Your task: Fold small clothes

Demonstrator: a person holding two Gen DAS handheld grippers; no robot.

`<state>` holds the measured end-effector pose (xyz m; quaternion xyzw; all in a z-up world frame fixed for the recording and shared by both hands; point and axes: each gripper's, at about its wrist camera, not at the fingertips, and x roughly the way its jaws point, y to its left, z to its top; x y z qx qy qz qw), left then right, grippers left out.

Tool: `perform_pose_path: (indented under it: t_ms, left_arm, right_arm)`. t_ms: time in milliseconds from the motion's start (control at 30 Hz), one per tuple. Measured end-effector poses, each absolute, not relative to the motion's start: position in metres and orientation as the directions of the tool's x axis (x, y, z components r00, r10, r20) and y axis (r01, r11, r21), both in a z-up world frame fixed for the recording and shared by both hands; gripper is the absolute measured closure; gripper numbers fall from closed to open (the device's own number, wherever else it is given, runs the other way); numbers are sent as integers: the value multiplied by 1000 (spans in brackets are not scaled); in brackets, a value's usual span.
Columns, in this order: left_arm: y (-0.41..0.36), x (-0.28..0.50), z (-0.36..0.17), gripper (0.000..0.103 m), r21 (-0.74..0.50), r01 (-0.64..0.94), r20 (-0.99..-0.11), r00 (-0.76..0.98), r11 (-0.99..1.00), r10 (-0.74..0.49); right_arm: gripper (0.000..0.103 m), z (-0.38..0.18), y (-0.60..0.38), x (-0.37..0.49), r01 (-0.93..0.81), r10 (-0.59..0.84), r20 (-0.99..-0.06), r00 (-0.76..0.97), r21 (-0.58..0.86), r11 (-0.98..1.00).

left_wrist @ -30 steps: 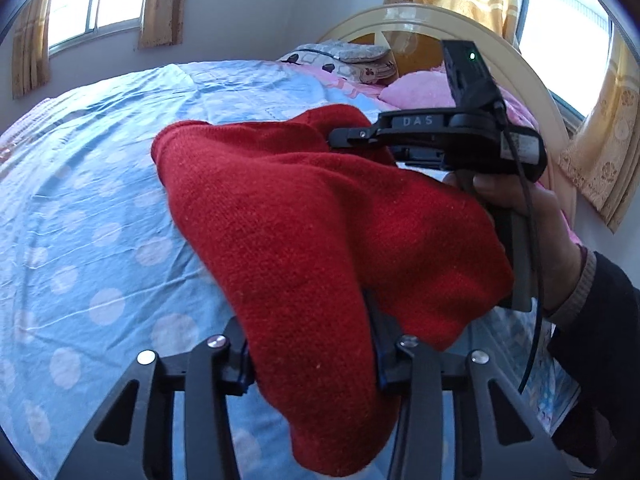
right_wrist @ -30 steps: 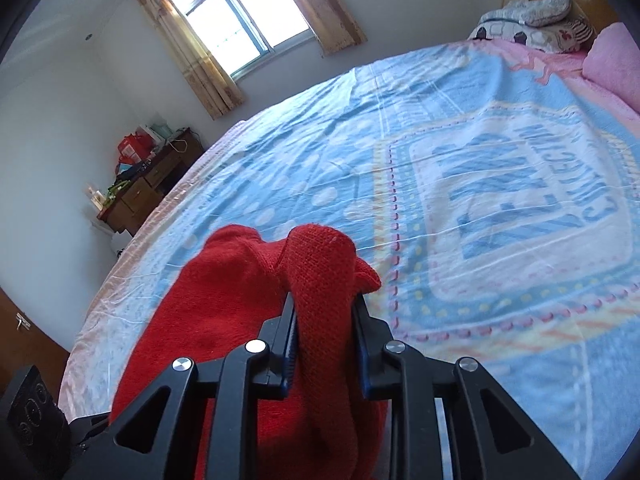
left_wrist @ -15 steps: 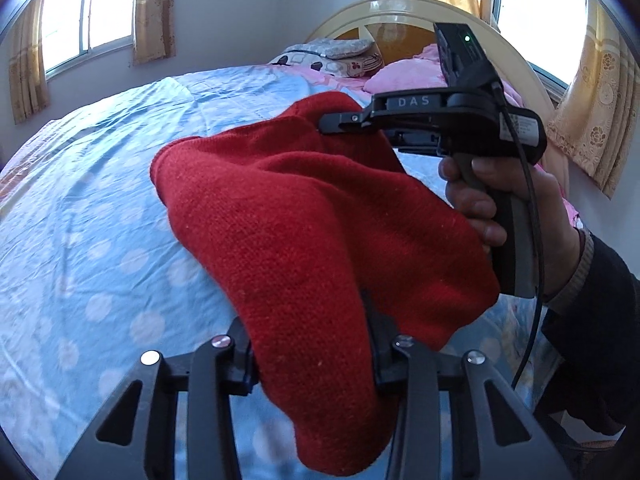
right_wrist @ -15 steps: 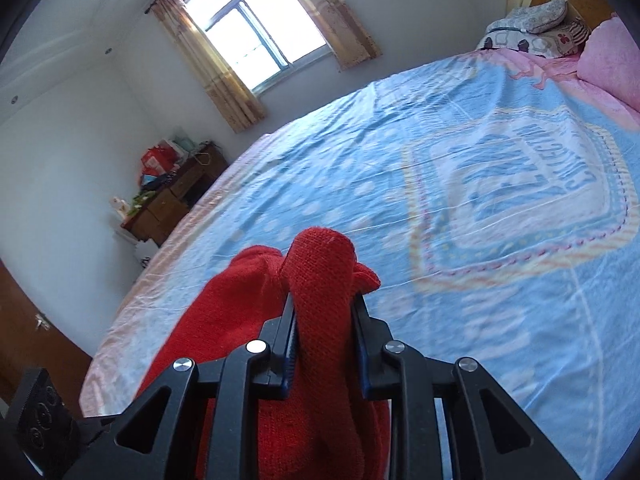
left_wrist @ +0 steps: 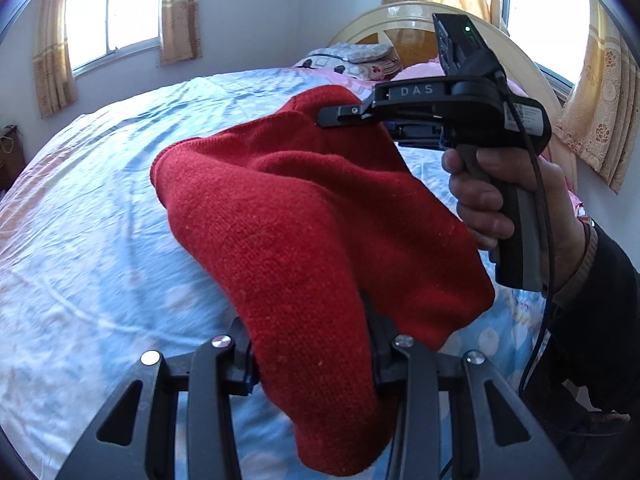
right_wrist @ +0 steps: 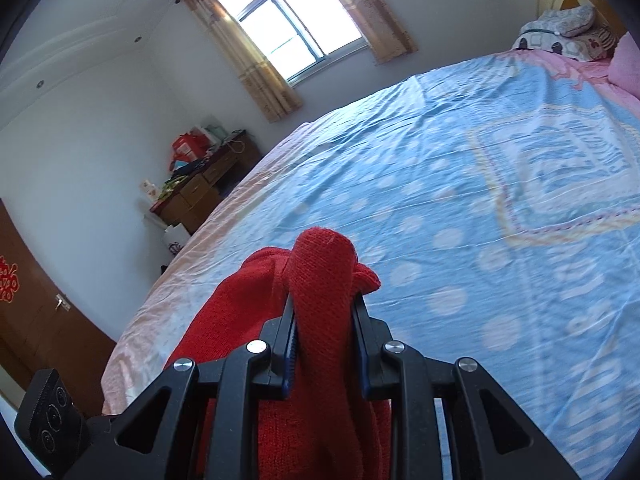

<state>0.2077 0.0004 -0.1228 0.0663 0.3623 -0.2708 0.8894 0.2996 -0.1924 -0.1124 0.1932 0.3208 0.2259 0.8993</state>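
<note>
A red knitted garment (left_wrist: 304, 216) hangs in the air above the blue dotted bedsheet (left_wrist: 92, 216), held between both grippers. My left gripper (left_wrist: 310, 344) is shut on its near edge, and cloth droops below the fingers. My right gripper (right_wrist: 322, 316) is shut on another bunched edge of the red garment (right_wrist: 320, 264), which sticks up past the fingers. In the left wrist view the right gripper (left_wrist: 340, 114) grips the garment's far top edge, held by a hand (left_wrist: 492, 196).
The bed (right_wrist: 460, 208) fills both views, with pillows (right_wrist: 560, 32) and a headboard (left_wrist: 404, 28) at its far end. A wooden desk (right_wrist: 200, 192) with clutter stands by the wall under a window (right_wrist: 296, 28). A brown door (right_wrist: 36, 320) is at left.
Both grippers have lifted the red garment higher above the bed and tilted upward, so more wall and window show. Both grips are unchanged.
</note>
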Motion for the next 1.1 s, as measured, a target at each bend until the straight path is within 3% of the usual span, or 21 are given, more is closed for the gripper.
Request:
perform_pose_path:
  t_ms: [1100]
  left_arm:
    - [92, 156, -121, 63, -46, 324, -662, 699, 945, -272]
  right_arm:
    - [80, -101, -4, 310, -509, 688, -503, 523, 463, 726]
